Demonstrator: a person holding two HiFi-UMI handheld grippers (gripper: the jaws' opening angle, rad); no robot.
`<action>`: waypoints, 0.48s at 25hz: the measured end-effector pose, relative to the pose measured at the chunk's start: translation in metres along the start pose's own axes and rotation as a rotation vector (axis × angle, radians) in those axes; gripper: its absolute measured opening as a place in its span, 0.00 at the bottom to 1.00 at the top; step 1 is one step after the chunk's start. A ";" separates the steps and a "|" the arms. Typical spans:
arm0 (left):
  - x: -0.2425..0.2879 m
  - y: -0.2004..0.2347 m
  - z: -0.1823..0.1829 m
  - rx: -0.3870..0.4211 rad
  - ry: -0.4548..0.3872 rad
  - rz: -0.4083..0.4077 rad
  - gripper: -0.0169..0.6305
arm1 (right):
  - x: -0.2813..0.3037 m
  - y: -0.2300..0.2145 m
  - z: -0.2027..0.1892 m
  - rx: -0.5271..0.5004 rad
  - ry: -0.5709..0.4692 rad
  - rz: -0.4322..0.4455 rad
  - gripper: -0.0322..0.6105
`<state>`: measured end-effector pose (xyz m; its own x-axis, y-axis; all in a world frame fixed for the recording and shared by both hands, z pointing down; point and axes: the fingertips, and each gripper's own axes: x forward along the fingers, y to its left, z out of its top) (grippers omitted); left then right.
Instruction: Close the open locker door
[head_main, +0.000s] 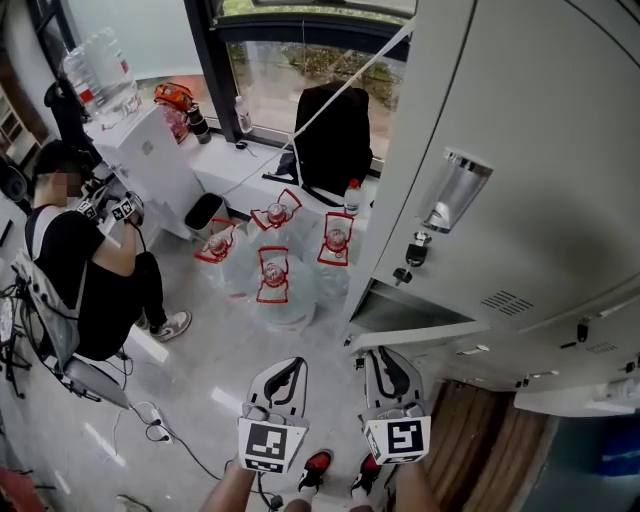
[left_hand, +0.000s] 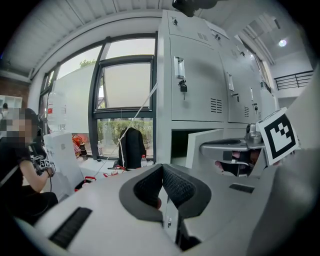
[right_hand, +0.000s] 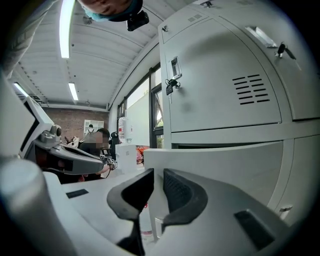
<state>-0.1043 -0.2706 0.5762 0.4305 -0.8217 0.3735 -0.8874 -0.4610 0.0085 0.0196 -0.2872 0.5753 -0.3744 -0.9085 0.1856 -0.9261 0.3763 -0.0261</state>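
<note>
The open locker door (head_main: 430, 335) swings out from the grey lockers (head_main: 540, 180) at knee height, with the dark compartment (head_main: 392, 306) behind it. My right gripper (head_main: 383, 356) sits just in front of the door's free corner. In the right gripper view the door's face (right_hand: 225, 160) fills the space beyond the jaws, and my right gripper (right_hand: 158, 177) shows a narrow gap with nothing clearly pinched. My left gripper (head_main: 288, 366) hangs to the left of the door over the floor. Its pads (left_hand: 172, 182) touch at the tips, empty. The door (left_hand: 202, 145) also shows in the left gripper view.
Several large water jugs (head_main: 273, 275) with red handles stand on the floor left of the lockers. A seated person (head_main: 85, 270) is at far left beside a white cabinet (head_main: 150, 150). A black jacket (head_main: 335, 135) hangs by the window. Cables (head_main: 160, 432) lie on the floor.
</note>
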 end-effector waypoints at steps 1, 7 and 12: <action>0.002 0.001 0.001 0.000 -0.002 0.001 0.06 | 0.004 -0.001 0.001 -0.004 0.001 -0.001 0.15; 0.017 0.011 0.009 -0.012 -0.030 0.005 0.06 | 0.025 -0.009 0.005 -0.016 0.000 -0.015 0.15; 0.032 0.014 0.014 -0.004 -0.048 0.011 0.06 | 0.042 -0.022 0.005 0.009 -0.003 -0.036 0.14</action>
<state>-0.1004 -0.3076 0.5748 0.4280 -0.8418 0.3289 -0.8928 -0.4504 0.0089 0.0243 -0.3347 0.5784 -0.3412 -0.9219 0.1834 -0.9393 0.3419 -0.0288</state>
